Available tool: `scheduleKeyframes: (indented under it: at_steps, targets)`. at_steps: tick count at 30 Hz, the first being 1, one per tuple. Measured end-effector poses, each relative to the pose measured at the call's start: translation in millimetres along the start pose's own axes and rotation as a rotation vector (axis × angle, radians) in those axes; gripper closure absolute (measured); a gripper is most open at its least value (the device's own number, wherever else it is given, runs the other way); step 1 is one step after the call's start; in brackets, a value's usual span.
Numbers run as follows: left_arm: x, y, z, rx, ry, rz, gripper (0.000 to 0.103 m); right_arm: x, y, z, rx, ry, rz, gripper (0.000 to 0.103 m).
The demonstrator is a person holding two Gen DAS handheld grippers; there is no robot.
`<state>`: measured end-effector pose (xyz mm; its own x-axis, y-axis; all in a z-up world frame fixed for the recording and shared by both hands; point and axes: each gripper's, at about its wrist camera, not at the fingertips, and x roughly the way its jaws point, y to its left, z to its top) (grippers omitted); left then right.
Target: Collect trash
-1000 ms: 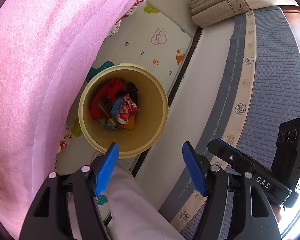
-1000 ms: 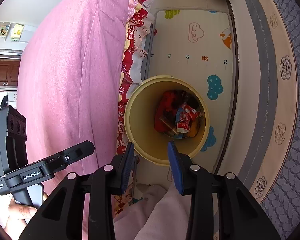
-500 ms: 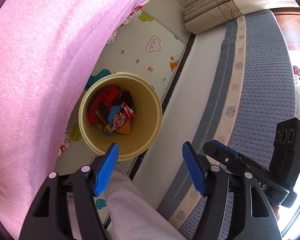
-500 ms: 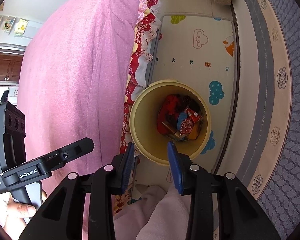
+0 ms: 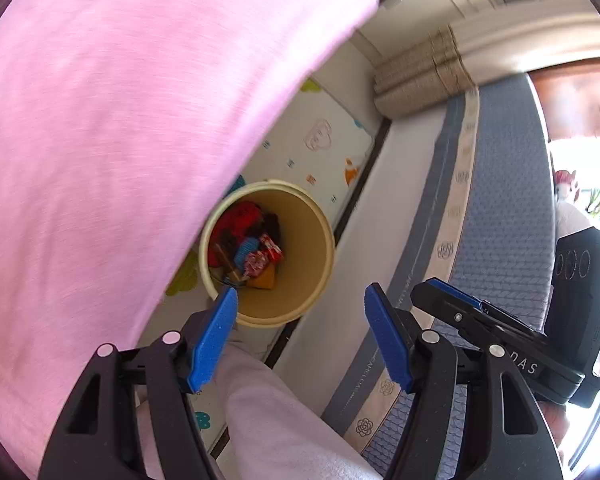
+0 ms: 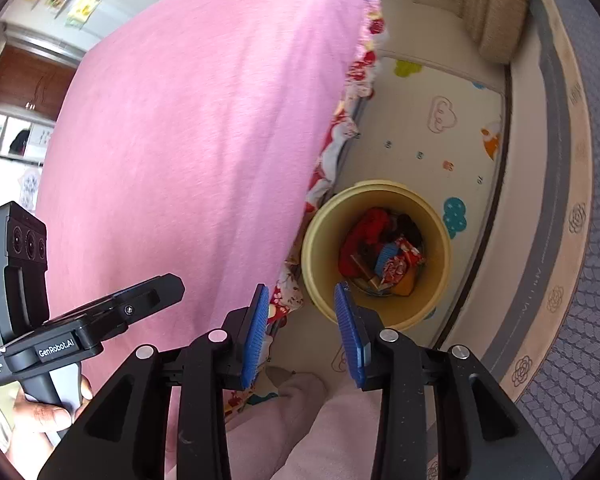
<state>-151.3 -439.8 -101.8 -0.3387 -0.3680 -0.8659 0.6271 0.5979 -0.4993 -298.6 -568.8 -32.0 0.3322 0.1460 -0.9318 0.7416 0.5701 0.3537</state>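
A yellow trash bin (image 5: 304, 280) stands on the play mat between the bed and the sofa; it also shows in the right wrist view (image 6: 324, 264). It holds red, blue and orange wrappers (image 5: 256, 248) (image 6: 388, 260). My left gripper (image 5: 300, 316) is open and empty, high above the bin's near rim. My right gripper (image 6: 302, 316) is open and empty, above the bin's near left rim. Each gripper shows in the other's view, the right gripper (image 5: 500, 332) and the left gripper (image 6: 80, 320).
A pink bedspread (image 6: 188, 140) with a red flowered frill fills the left. A grey-blue quilted sofa (image 5: 508, 200) runs along the right. A child's play mat (image 6: 432, 148) covers the floor. The person's leg in pale pink (image 5: 284, 420) is below the grippers.
Both grippers have risen and pulled back from the bin, which looks smaller and lower in both views. More of the room's far end shows. Both grippers stay open and empty.
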Motion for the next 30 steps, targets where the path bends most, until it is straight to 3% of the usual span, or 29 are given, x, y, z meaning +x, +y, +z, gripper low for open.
scheduleKeyframes:
  at_steps: [10,21,28,30]
  targets:
    - [-107.8,114.4,-53.5,-0.161,-0.167,0.031,0.037,28.6,155.3,-36.2,-0.254,0.064,0.04,0.068]
    - [-240.4,259.4,-142.5,-0.382,-0.37,0.159,0.036,65.0,348.3,-101.0,-0.591,0.125,0.118,0.068]
    - [-298.1,299.9,-190.4,-0.459,-0.496,0.241,0.033,67.8,424.7,-130.7,-0.75,0.083,0.139,0.068]
    - [-311.7,301.3,-201.8,-0.466,-0.544,0.272,0.026,64.5,443.5,-137.1,-0.793,0.059,0.142,0.068]
